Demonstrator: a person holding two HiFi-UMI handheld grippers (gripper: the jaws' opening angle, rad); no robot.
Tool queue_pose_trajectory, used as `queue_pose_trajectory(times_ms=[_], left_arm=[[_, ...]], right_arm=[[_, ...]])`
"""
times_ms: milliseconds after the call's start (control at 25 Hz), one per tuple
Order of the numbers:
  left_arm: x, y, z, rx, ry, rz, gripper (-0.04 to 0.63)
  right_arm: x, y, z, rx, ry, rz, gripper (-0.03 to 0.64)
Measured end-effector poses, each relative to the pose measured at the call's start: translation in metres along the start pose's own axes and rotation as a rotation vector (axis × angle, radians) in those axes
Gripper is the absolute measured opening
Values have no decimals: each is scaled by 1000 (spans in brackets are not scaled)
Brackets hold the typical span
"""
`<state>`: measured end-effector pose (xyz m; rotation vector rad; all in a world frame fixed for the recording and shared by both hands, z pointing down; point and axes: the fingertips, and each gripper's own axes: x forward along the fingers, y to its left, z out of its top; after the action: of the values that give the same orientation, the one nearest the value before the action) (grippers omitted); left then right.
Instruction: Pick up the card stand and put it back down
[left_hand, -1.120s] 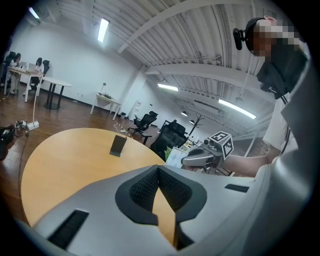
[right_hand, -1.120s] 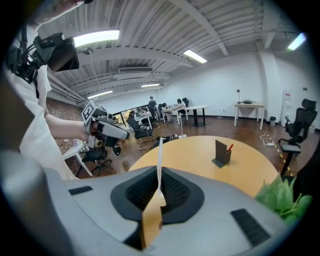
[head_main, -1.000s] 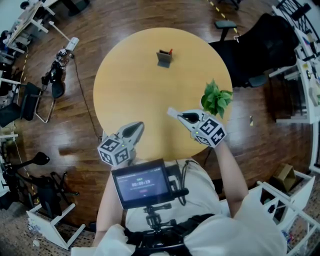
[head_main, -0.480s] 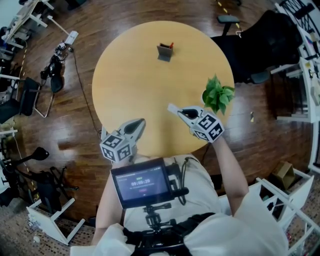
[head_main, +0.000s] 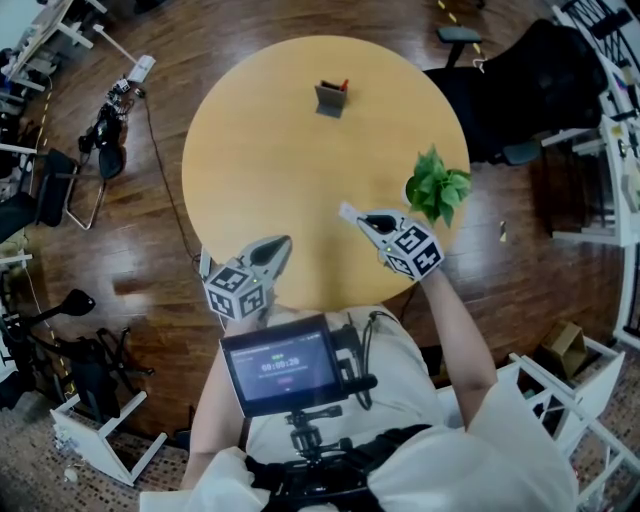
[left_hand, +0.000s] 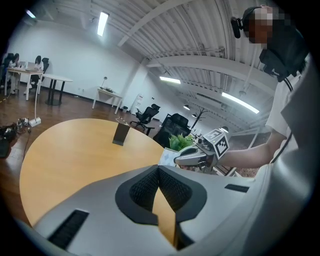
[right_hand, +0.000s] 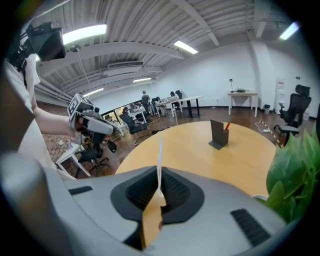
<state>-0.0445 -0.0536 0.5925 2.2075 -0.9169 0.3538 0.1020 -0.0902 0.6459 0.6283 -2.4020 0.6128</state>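
The dark grey card stand (head_main: 330, 98) with something red in it stands upright at the far side of the round yellow table (head_main: 260, 170); it also shows in the left gripper view (left_hand: 121, 134) and the right gripper view (right_hand: 219, 134). Both grippers hang over the table's near edge, well short of the stand. My right gripper (head_main: 348, 213) is shut on a thin white card (right_hand: 159, 155), which the left gripper view shows from the side (left_hand: 166, 156). My left gripper (head_main: 283, 243) is shut with nothing between its jaws (left_hand: 159, 169).
A potted green plant (head_main: 436, 190) stands at the table's right edge, just beyond the right gripper. Black office chairs (head_main: 520, 90) sit behind the table at the right. Cables and chair bases lie on the wooden floor at left (head_main: 105, 150).
Both grippers have sunk a little toward the table's near edge. The right one still holds the white card, and the stand has not moved.
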Motion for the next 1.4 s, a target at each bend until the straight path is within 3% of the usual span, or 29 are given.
queue_pose_trajectory(times_ms=[920, 1400], left_arm=[[15, 4, -15, -26, 34, 12, 0], [23, 3, -16, -26, 50, -12, 0]], right_arm=[[58, -36, -63, 91, 86, -80, 29], [78, -37, -82, 74, 137, -71, 29]])
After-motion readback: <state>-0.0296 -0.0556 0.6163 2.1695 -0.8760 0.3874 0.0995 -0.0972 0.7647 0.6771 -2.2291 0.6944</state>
